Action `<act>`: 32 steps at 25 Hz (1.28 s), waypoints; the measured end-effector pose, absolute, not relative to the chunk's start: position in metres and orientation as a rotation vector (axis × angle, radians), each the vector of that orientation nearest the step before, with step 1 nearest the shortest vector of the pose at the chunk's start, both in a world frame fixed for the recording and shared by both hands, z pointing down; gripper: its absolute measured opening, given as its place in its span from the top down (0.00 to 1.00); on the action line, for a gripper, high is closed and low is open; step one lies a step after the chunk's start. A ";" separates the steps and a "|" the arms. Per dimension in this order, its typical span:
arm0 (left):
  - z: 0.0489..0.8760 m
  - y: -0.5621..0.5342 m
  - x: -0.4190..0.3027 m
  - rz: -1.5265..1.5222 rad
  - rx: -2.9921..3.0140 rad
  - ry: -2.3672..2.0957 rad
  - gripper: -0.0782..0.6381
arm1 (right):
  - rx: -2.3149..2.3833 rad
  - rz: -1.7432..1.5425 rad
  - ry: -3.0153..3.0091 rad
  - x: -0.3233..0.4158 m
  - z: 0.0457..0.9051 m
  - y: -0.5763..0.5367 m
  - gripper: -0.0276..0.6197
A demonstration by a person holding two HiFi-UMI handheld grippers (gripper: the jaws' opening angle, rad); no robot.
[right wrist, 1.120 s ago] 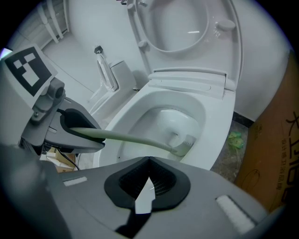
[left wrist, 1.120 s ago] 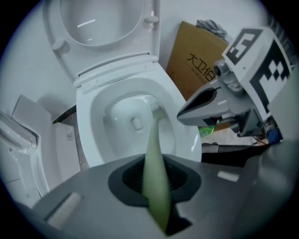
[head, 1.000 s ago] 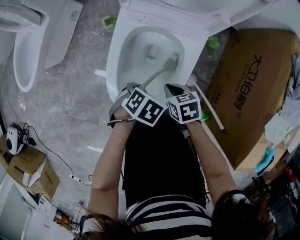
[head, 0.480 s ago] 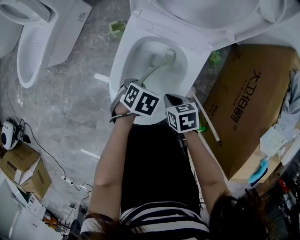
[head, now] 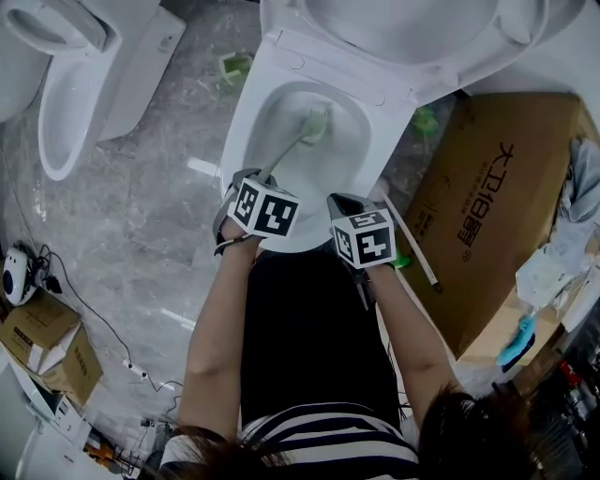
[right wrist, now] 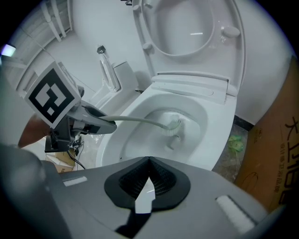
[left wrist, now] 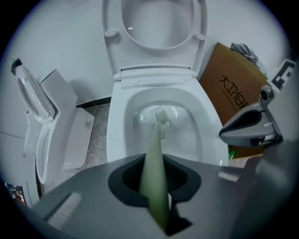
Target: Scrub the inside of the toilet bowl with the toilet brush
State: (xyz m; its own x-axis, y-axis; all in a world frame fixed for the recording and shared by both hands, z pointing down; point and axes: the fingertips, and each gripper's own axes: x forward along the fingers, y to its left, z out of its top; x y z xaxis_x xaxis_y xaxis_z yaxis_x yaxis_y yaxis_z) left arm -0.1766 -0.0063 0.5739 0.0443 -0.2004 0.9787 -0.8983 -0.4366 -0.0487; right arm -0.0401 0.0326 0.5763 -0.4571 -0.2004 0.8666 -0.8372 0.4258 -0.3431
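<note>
A grey marbled floor (head: pixel 141 216) carries a white toilet bowl (head: pixel 241 131) with its seat and lid (head: pixel 403 28) tipped up. A second white toilet (head: pixel 70 103) stands to the left. A large brown cardboard box (head: pixel 487 206) with printed characters leans just beside the bowl on the right, and smaller cardboard boxes (head: pixel 42 342) sit at the lower left.

The person stands at the front of the bowl with both arms stretched forward. The left hand-held gripper (head: pixel 265 176) is clenched on the pale green handle of the toilet brush (head: pixel 292 145), which runs up between its jaws and slants down into the bowl. The bristle head (head: pixel 317 120) is inside the bowl toward its back wall and appears to rest on the porcelain near the outlet.

The right hand-held gripper (head: pixel 349 202) hovers over the front rim, just beside the left one. Its jaws are drawn together with nothing between them.
</note>
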 end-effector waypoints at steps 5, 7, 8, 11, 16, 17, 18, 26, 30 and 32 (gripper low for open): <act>0.558 0.011 -0.186 1.461 1.715 -1.113 0.89 | 0.894 1.033 -1.911 -0.041 0.562 0.035 0.96; 0.549 0.019 -0.192 1.467 1.709 -1.117 0.89 | 0.895 1.031 -1.921 -0.043 0.553 0.036 0.96; 0.543 0.022 -0.195 1.470 1.710 -1.121 0.89 | 0.898 1.031 -1.928 -0.044 0.547 0.036 0.96; 0.522 0.029 -0.203 1.469 1.717 -1.140 0.89 | 0.914 1.040 -1.941 -0.045 0.530 0.035 0.96; 0.482 0.037 -0.206 1.454 1.758 -1.165 0.89 | 0.947 1.046 -1.944 -0.038 0.498 0.037 0.96; 0.473 0.039 -0.207 1.452 1.768 -1.170 0.89 | 0.954 1.044 -1.947 -0.037 0.491 0.038 0.96; 0.463 0.041 -0.207 1.449 1.777 -1.174 0.89 | 0.960 1.043 -1.951 -0.036 0.483 0.039 0.96; 0.403 0.064 -0.203 1.397 1.815 -1.213 0.89 | 1.015 1.055 -1.977 -0.030 0.435 0.052 0.96; 0.377 0.074 -0.205 1.416 1.847 -1.214 0.89 | 1.035 1.052 -1.988 -0.028 0.414 0.058 0.96; 0.363 0.078 -0.210 1.426 1.859 -1.223 0.89 | 1.045 1.038 -2.002 -0.027 0.399 0.060 0.96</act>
State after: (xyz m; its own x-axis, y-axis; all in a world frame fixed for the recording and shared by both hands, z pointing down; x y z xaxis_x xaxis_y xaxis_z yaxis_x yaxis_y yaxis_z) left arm -0.2096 0.0781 0.3626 0.0511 -0.3538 0.9339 -0.8693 -0.4761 -0.1327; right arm -0.0268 0.0597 0.3991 -0.4753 -0.3519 0.8064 -0.8618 0.3709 -0.3461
